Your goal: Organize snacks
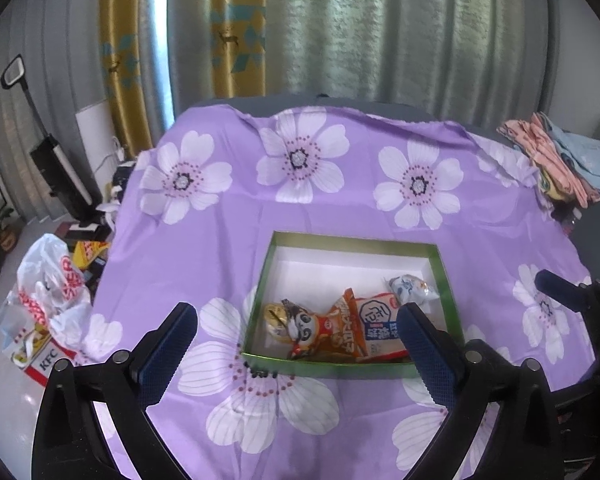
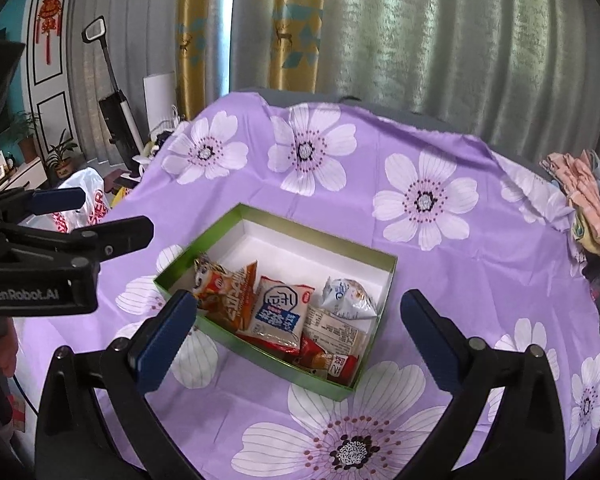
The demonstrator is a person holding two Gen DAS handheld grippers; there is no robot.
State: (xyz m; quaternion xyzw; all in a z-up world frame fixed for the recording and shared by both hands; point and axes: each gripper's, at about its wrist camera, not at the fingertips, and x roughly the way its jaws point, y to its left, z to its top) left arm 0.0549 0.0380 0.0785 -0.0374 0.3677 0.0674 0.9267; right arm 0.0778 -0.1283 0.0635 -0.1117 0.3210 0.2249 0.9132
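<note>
Hovering over the green-walled, white-lined cardboard box (image 2: 384, 276) of wrapped snack packets (image 2: 278, 312), I am holding both grippers wide and empty. My left gripper (image 1: 298, 338) and right gripper (image 2: 300, 322) are touching nothing on the purple flowered tablecloth (image 2: 440, 152).

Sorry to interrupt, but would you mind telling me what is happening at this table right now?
A person is sorting snacks with two handheld grippers. The green-sided cardboard box with a white inside sits on the purple flowered tablecloth and holds several packets at its near end, among them a white and blue packet and an orange packet. The left gripper and right gripper both hang open above the box, holding nothing. No snacks lie loose on the cloth.
</note>
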